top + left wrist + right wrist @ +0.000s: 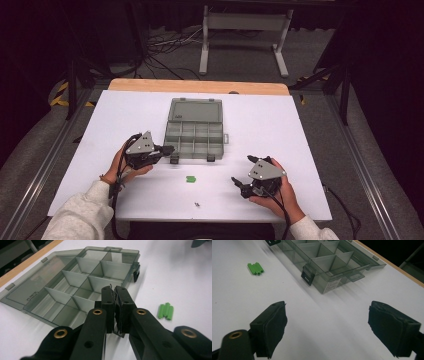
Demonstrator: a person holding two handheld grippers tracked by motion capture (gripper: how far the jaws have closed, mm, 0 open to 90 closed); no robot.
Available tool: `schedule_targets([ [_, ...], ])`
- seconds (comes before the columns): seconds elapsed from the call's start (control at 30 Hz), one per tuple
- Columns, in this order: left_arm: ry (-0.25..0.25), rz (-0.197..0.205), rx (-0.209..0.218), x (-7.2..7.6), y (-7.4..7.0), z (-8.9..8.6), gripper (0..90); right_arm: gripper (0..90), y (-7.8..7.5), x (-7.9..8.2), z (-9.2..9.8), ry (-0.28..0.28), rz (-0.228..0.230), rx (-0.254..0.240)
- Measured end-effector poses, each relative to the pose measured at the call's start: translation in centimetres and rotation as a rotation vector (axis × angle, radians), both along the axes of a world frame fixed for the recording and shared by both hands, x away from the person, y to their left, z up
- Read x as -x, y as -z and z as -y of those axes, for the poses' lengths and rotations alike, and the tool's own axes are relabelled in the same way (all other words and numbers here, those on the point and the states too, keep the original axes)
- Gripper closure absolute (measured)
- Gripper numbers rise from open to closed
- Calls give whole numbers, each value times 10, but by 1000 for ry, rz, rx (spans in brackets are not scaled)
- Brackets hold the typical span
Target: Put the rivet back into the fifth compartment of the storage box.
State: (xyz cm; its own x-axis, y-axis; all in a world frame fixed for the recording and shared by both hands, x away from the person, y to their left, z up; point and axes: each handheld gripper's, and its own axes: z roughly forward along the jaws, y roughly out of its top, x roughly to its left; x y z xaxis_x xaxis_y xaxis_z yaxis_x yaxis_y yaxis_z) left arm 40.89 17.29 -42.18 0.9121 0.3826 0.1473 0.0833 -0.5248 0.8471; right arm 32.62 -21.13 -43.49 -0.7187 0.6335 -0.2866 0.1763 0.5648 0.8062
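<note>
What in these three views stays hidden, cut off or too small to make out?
- Small grey speck, high view: too small to identify.
- Label on the organiser box, right gripper view: print blurred.
- Green pieces, left gripper view: count uncertain.
- Left gripper: pressed pads hide any contents.

You've got a smoky grey see-through organiser box (195, 131), bright green pegs (190, 178), white table (280, 130), black jaws with brass rivets.

My left gripper (170, 148), held at about eight o'clock, has jaws pressed together. My right gripper (241, 175), at about four o'clock, holds its jaws wide apart, nothing between.
</note>
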Motion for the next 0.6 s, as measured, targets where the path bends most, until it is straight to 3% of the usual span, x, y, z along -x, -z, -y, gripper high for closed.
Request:
schedule_targets([
  [0.6,-42,-14,-17,-18,6,5,865,156,0,0,0,2,-2,1],
])
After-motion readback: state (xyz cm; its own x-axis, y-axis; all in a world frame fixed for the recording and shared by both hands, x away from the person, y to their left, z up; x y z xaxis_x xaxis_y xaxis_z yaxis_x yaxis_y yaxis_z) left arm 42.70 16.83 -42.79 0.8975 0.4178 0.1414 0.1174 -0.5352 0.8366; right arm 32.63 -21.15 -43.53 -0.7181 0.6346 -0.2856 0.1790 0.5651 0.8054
